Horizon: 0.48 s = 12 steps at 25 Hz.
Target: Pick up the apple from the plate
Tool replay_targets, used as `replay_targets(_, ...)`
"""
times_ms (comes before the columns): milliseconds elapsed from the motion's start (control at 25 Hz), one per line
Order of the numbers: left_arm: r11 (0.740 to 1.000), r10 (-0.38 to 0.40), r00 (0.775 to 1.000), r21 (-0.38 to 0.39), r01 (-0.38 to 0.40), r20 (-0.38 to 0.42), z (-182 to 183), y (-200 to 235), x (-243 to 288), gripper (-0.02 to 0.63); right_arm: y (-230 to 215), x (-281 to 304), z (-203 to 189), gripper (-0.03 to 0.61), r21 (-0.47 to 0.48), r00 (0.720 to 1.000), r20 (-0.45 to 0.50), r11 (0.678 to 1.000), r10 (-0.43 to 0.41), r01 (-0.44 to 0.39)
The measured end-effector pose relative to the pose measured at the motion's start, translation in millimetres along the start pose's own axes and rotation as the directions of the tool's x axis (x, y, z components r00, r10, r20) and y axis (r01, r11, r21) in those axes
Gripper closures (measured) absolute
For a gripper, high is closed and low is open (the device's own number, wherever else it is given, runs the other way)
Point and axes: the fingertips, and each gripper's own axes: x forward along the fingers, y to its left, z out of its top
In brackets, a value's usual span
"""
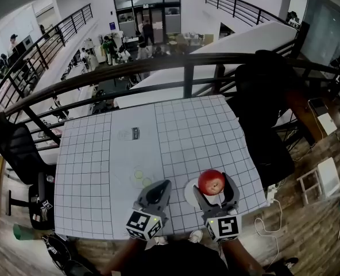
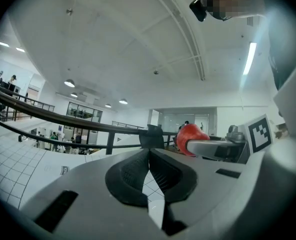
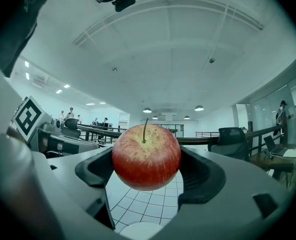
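A red apple (image 1: 211, 181) with its stem up is held between the jaws of my right gripper (image 1: 214, 190), lifted above the small white plate (image 1: 189, 192) near the table's front edge. In the right gripper view the apple (image 3: 146, 156) fills the gap between the black pads, and the plate's rim (image 3: 138, 231) shows below. My left gripper (image 1: 154, 194) sits just left of the plate with its jaws shut on nothing. The left gripper view shows its pads (image 2: 128, 176) meeting and the apple (image 2: 189, 136) off to the right.
The table (image 1: 112, 154) has a white gridded cover. Two pale green round marks (image 1: 141, 178) lie beside the left gripper. A black railing (image 1: 158, 68) runs behind the table, a black chair (image 1: 262, 114) stands at the right, another chair (image 1: 15, 148) at the left.
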Motion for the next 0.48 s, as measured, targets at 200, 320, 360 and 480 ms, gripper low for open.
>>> replay_targets(200,1.000,0.006,1.000,-0.005,-0.006,-0.003,-1.7,0.8,-4.2,0.591,0.9,-4.1,1.7,0.181,-0.006,1.000,0.018,1.000,-0.003,0.003)
replay_targets(320,1.000,0.004,1.000,-0.005,-0.004,-0.006,-2.7,-0.5,-6.3,0.592,2.4,-5.0,4.3,0.180,-0.011,1.000,0.022,1.000,-0.002,0.002)
replay_targets(360,1.000,0.003,1.000,-0.004,-0.003,-0.006,-2.8,-0.9,-6.9,0.591,2.6,-5.3,4.5,0.180,-0.010,1.000,0.021,1.000,-0.004,0.004)
replay_targets(480,1.000,0.006,1.000,0.009,-0.006,-0.008,-2.8,-2.1,-8.6,0.591,3.0,-6.7,5.6,0.181,-0.010,1.000,0.021,1.000,-0.006,0.006)
